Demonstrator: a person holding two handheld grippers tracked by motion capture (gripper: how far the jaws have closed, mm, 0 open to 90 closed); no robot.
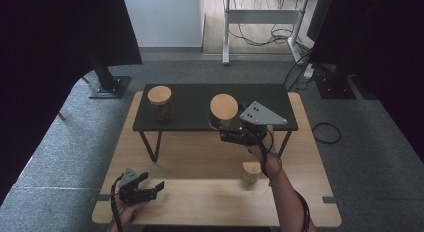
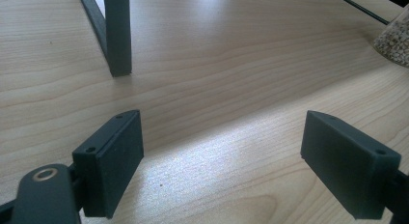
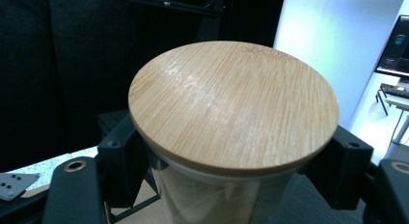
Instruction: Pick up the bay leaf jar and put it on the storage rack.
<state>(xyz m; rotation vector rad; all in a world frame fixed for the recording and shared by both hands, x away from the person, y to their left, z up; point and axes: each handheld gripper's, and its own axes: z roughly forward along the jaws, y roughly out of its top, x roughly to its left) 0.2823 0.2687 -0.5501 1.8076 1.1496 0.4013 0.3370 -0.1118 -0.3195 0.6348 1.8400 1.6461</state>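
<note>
A wooden table (image 1: 200,157) bears a black shelf (image 1: 190,109) with a lidded jar (image 1: 161,102), plus a small jar (image 1: 251,172).

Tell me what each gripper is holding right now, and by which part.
The right gripper is shut on the glass jar, gripping its glass body just under the bamboo lid. The left gripper is open above the table, holding nothing.

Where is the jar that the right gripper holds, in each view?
High view: the held jar at centre, at the black shelf's front edge.
Left gripper view: I can't find it here.
Right gripper view: centre, its wooden lid between the jaws.
Shared landmark: the wooden lid.
</note>
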